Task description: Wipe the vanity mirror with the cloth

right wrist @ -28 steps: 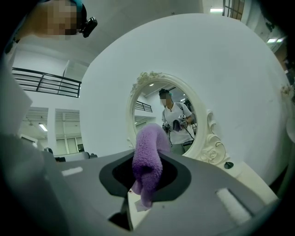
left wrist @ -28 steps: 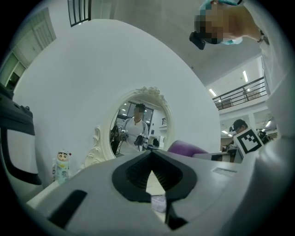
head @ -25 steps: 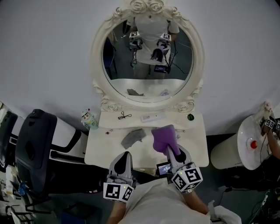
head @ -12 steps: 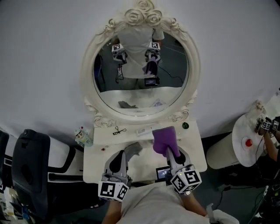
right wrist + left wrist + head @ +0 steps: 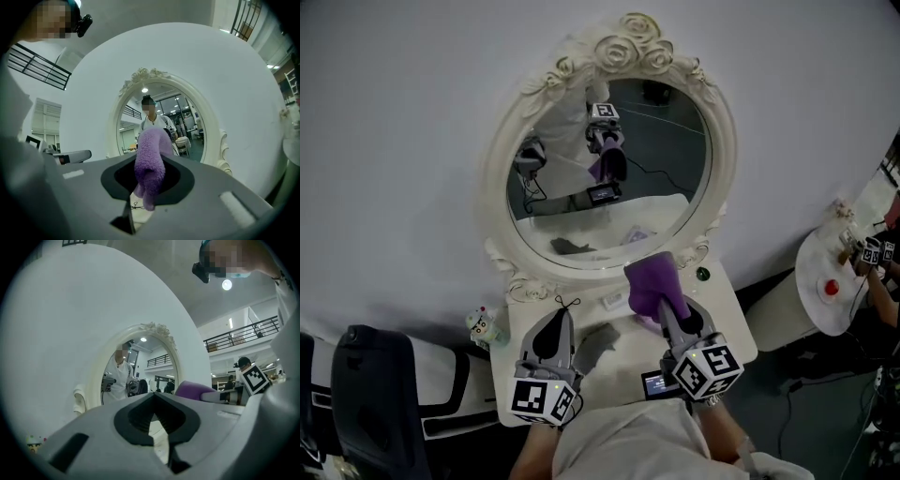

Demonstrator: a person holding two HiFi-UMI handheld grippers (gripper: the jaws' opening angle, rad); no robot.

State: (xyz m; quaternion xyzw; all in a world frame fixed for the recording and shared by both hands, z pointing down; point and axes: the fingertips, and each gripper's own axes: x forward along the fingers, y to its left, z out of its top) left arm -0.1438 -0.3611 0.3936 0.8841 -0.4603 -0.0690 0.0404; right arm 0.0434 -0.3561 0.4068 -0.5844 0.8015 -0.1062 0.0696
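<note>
The oval vanity mirror [image 5: 609, 178] in its white rose-carved frame stands at the back of the vanity top [image 5: 727, 323]. My right gripper [image 5: 661, 311] is shut on a fluffy purple cloth [image 5: 652, 281], whose top reaches the mirror's lower frame. In the right gripper view the cloth [image 5: 150, 161] sticks up between the jaws in front of the mirror [image 5: 164, 124]. My left gripper [image 5: 557, 312] is shut and holds nothing, hovering over the vanity's left side. The left gripper view shows the mirror [image 5: 136, 376] ahead and the purple cloth [image 5: 194, 390] to its right.
A grey rag [image 5: 598, 342] lies on the vanity between the grippers. An eyelash curler [image 5: 567, 302], a white bar [image 5: 616, 302] and a green knob [image 5: 703, 274] sit by the frame. A small figurine bottle [image 5: 483, 324], black chair [image 5: 370, 403] and round side table [image 5: 834, 281] flank it.
Both grippers have moved forward toward the mirror, and the purple cloth now reaches its lower frame. The head view has swung, so the mirror looks tilted.
</note>
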